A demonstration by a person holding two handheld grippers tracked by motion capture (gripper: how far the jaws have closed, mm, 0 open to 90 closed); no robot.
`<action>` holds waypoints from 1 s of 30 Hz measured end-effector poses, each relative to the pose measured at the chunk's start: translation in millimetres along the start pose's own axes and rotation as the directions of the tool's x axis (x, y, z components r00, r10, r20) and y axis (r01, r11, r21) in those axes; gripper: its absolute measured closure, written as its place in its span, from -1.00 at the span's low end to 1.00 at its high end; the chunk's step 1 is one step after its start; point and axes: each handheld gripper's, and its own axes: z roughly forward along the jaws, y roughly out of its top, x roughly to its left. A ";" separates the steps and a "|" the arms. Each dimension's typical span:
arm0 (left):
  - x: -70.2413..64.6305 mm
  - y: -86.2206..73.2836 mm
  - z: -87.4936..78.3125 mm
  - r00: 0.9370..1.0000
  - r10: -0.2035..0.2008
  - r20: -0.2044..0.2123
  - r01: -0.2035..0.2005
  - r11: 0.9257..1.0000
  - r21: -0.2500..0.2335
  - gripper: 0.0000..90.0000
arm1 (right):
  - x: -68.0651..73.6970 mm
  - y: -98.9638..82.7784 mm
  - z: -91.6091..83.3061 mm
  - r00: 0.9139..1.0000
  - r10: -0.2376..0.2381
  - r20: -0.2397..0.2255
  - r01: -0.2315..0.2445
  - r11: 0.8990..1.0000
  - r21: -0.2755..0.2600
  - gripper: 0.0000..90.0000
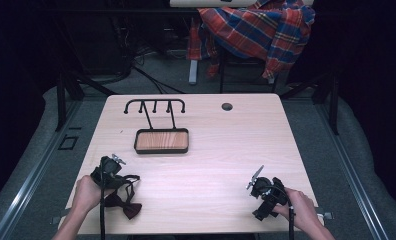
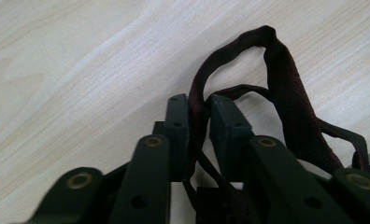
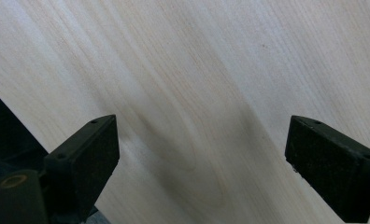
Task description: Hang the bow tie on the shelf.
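My left hand-held gripper (image 2: 199, 126) is clamped on the bow tie (image 1: 124, 201) strap at the counter's (image 1: 226, 150) 7 o'clock corner, bow lying crosswise by the near edge. My right hand-held gripper (image 3: 202, 154) gapes apart over bare wood at 5 o'clock.

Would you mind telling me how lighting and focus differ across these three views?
High view: table lit, surroundings nearly black. Left gripper view: bow tie strap fairly sharp, near linkage soft. Right gripper view: a soft shadow on the wood between the open jaws of the right gripper.
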 end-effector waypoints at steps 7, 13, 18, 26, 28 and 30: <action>-6.9 -0.6 2.9 0.998 0.062 0.009 -0.062 0.998 0.030 0.51 | 2.1 -2.5 -3.5 1.000 0.002 -0.004 -0.002 1.000 -0.017 -0.78; -8.6 0.8 4.1 0.996 0.093 0.016 -0.093 0.995 0.033 0.94 | 0.6 0.9 0.3 1.000 -0.008 -0.014 0.008 1.000 -0.004 -0.78; -10.7 -0.9 -0.8 0.996 0.084 -0.002 -0.084 0.996 0.003 0.96 | 3.0 -1.8 -3.0 1.000 0.002 -0.015 -0.003 1.000 -0.022 -0.78; -5.9 -1.6 -18.2 0.999 0.032 -0.027 -0.035 0.993 -0.111 0.97 | 1.7 -0.8 -0.4 1.000 0.017 -0.025 -0.018 1.000 -0.025 -0.77; -6.7 -2.9 -23.1 0.999 0.029 -0.032 -0.034 0.990 -0.136 0.97 | 1.9 -2.1 -3.1 1.000 0.010 -0.008 -0.010 1.000 -0.020 -0.77; -8.5 -5.2 -30.4 0.999 0.023 -0.039 -0.030 0.984 -0.174 0.97 | 2.0 -2.4 -4.4 1.000 0.014 -0.006 -0.014 0.999 -0.034 -0.77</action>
